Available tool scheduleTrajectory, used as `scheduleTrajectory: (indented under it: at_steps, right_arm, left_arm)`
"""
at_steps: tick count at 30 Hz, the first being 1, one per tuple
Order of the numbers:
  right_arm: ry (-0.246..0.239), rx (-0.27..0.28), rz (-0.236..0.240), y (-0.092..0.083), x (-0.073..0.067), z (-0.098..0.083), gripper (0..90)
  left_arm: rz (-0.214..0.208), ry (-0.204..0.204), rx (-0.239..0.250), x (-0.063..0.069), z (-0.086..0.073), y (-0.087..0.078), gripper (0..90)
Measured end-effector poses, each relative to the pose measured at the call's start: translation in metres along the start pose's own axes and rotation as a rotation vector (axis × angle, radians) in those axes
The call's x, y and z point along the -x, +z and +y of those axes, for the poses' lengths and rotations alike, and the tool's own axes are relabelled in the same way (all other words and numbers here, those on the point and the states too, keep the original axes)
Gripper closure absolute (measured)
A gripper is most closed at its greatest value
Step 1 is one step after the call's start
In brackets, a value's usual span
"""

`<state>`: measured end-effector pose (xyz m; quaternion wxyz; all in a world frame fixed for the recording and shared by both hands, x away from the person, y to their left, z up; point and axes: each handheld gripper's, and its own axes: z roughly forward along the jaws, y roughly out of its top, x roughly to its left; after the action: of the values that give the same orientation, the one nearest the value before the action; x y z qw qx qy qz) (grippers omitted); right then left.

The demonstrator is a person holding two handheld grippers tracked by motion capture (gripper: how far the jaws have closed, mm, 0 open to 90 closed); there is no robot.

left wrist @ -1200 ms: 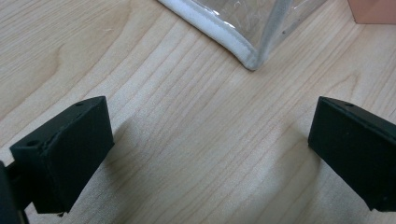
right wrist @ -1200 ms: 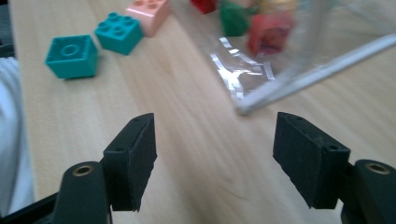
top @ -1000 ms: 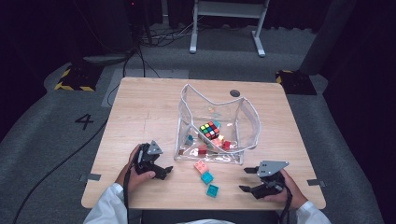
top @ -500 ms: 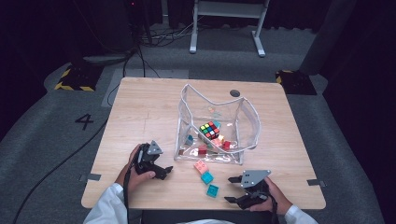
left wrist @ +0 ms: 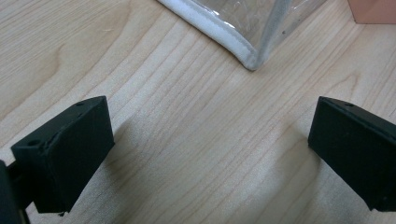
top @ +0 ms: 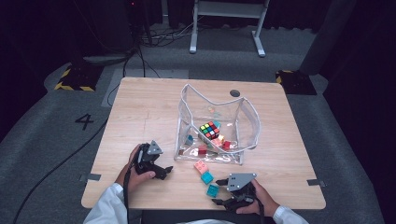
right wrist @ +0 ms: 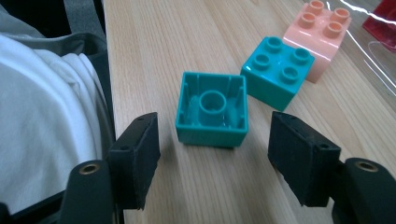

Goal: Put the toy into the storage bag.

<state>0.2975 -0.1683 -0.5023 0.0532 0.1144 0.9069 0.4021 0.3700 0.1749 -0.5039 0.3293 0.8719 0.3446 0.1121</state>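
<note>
1. The one piece of writing that can be read is a large "4" (top: 84,121) marked on the grey floor to the left of the desk (top: 149,112)
2. A clear plastic bag (top: 187,105) with a white rim stands open on the middle of the desk; inside it lie a multicoloured puzzle cube (top: 209,130), a few red pieces and a small teal one near its front wall
3. Three toy bricks lie on the desk just in front of the bag, in a short row towards the near edge: a pink brick (right wrist: 322,28) nearest the bag, a teal brick (right wrist: 275,72) touching it with studs up, and an upturned teal brick (right wrist: 212,109) with its hollow underside showing
4. The right gripper (right wrist: 212,156) is low over the desk near its front edge; its jaws have just been closing but stand apart, one on either side of the upturned teal brick and not touching it
5. The left gripper (left wrist: 210,154) rests near the front left of the desk with its jaws wide and nothing between them, pointed at the bag's near corner
6. A white sleeve shows at the left of the right gripper view
</note>
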Motion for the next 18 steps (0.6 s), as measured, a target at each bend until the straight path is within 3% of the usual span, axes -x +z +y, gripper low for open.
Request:
scheduleTrajectory:
  at_steps: [5,9,14,18]
  right_arm:
    - [-0.003,0.005,-0.009,0.003,0.0013,0.0027,38.5]
    - [0.029,0.021,-0.021,0.0024,0.0023,0.0021,47.1]
    - [0.031,0.026,-0.028,0.001,0.0031,0.0012,58.9]
    - [0.016,0.025,-0.028,0.0001,0.0038,0.0004,59.4]
  left_arm:
    - [0.0,0.001,-0.001,0.0,0.0001,-0.0001,0.2]
    - [0.0,0.0,-0.001,0.0,0.0,0.0,0.2]
    - [0.0,0.0,0.0,0.0,0.0,0.0,0.2]
    - [0.0,0.0,-0.002,0.0,0.0001,-0.0002,0.2]
